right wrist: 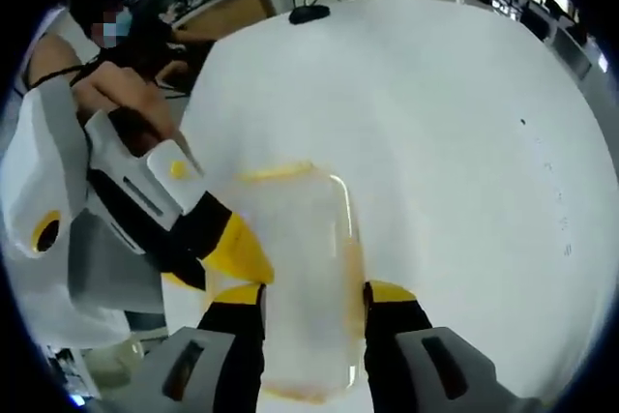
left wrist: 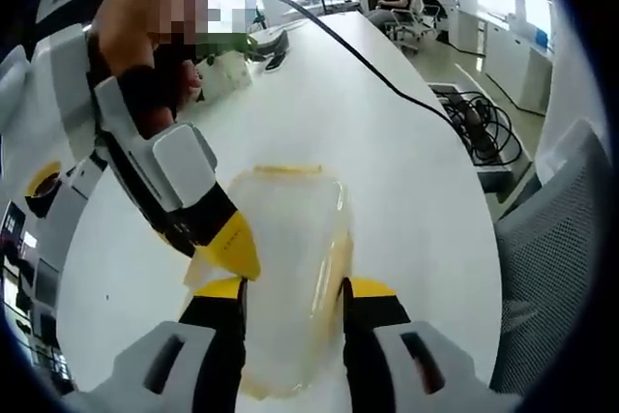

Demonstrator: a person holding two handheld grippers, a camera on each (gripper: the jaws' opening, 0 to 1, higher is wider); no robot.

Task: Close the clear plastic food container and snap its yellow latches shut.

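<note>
On the white bench point(left wrist: 406, 171) sits the clear plastic container point(left wrist: 290, 268), lid on, betw. both tools. Left tool point(left wrist: 292, 289) straddles it w/ jaws apart, not clamped; right tool point(right wrist: 314, 297) likewise open around it, the other tool's yellow tip at its yellow latch point(right wrist: 276, 173) side.

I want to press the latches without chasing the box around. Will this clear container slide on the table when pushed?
Probably. The clear container looks empty, so likely light, and the white table looks smooth. Its thin plastic walls may flex under pressure. Its low, flat shape makes tipping unlikely.
</note>
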